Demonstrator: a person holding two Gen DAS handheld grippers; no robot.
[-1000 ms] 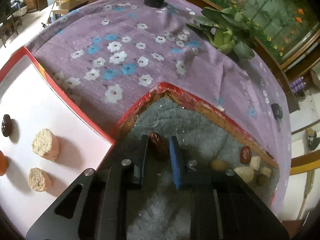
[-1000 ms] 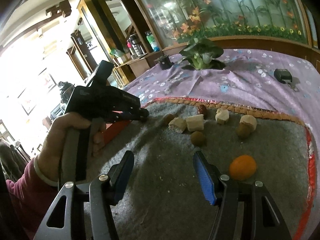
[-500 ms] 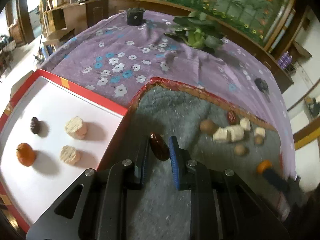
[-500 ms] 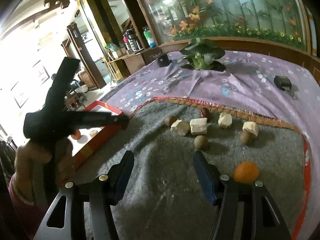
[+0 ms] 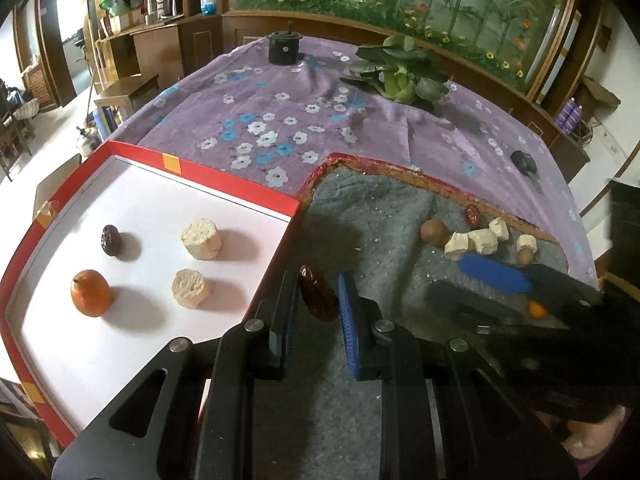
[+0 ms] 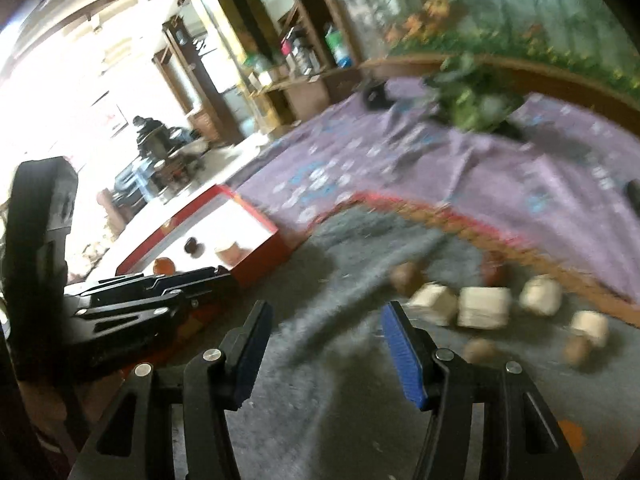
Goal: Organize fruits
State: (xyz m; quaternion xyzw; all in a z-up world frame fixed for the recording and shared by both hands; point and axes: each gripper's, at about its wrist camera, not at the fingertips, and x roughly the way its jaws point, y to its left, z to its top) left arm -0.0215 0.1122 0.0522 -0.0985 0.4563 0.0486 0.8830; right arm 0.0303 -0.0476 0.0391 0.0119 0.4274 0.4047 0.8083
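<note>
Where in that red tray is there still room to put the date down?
The red date sits in the left gripper. The tray is bare along its far side, behind the dark date and pale chunk, and near its front corner. Around the orange it's crowded.

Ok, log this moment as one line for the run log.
left gripper: shut on red date, beside red tray | right gripper: open, empty, above grey mat | tray: four pieces

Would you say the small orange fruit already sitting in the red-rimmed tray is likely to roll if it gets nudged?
Probably yes. The small orange fruit looks nearly round and stands free on the smooth white floor of the red-rimmed tray, touching nothing. Its skin looks smooth and firm, so a light side push would likely send it rolling until the raised rim stops it.
</note>
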